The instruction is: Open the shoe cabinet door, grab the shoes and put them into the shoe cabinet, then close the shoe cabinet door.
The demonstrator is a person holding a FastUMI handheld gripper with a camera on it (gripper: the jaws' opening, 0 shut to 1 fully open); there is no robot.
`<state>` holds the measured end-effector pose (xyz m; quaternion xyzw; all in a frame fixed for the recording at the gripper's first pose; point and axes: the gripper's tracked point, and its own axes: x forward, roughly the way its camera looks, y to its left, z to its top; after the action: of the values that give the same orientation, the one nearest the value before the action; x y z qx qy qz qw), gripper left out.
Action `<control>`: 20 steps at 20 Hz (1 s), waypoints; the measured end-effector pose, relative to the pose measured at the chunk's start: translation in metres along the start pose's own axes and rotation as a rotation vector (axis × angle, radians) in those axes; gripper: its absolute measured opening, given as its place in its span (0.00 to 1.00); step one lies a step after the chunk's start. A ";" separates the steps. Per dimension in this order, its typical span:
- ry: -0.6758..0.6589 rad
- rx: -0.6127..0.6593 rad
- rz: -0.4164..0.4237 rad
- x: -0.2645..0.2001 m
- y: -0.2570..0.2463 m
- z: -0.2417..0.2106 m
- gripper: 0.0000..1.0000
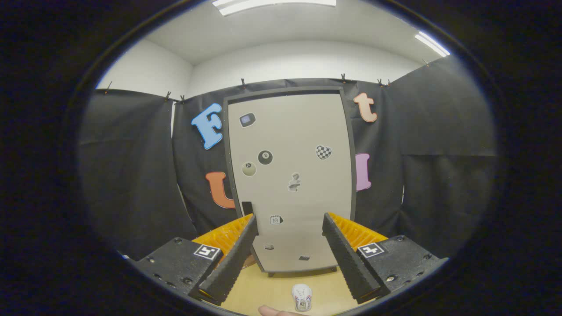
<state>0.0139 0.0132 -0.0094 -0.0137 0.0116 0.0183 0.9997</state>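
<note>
Against the black cloth wall stands the cabinet (290,184), tall and upright, its pale door (303,131) shut flat and dotted with stickers. Along the door's left edge, low down, sits a small dark handle (247,207); it lies just beyond the left fingertip, so the coming pull would start from that side, and the door's long axis runs straight up ahead of the fingers. Below the cabinet is a wooden tabletop (263,292). On it, between the fingers and nearer than the cabinet foot, rests a small white shoe (302,296), toe pointing at the door as far as I can tell at that size. The gripper (290,221) hangs spread wide, holding nothing. A fingertip of someone's hand (272,311) shows beside the shoe.
</note>
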 end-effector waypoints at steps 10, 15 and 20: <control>0.056 -0.051 0.050 0.063 0.036 -0.035 0.99; 0.074 -0.079 0.099 0.122 0.069 -0.064 0.99; 0.099 -0.130 0.146 0.194 0.095 -0.090 0.99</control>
<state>0.2024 0.1124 -0.1061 -0.0783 0.0606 0.0911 0.9909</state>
